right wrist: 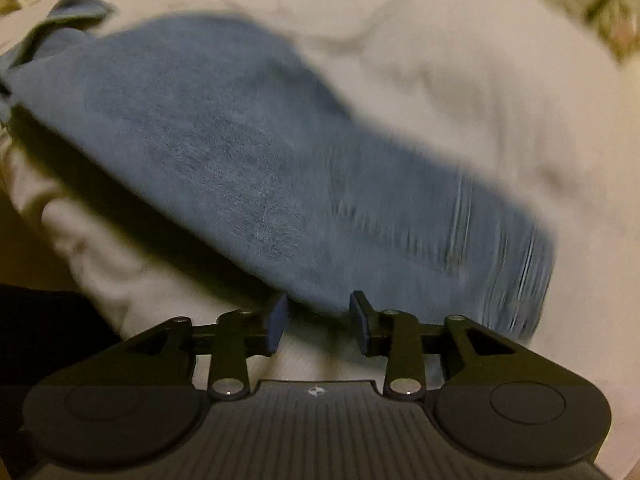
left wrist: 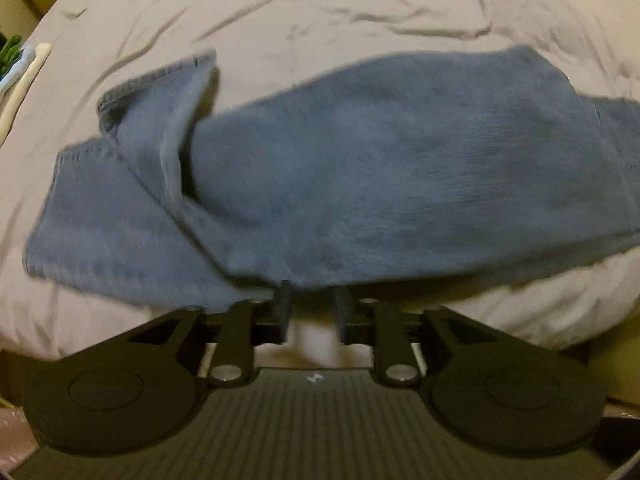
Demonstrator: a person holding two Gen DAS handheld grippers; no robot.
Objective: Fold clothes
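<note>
Seeing both grippers, left gripper and right gripper, part-open, empty; jeans at twelve o'clock; loose cuff flap may unfold.

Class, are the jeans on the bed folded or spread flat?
Folded: the jeans lie doubled over, both leg hems stacked at one end.

This is a bedroom in a home. A bed covered by a rumpled pale sheet fills both views, with blue jeans spread on it. More clothes lie at its far edge.
</note>
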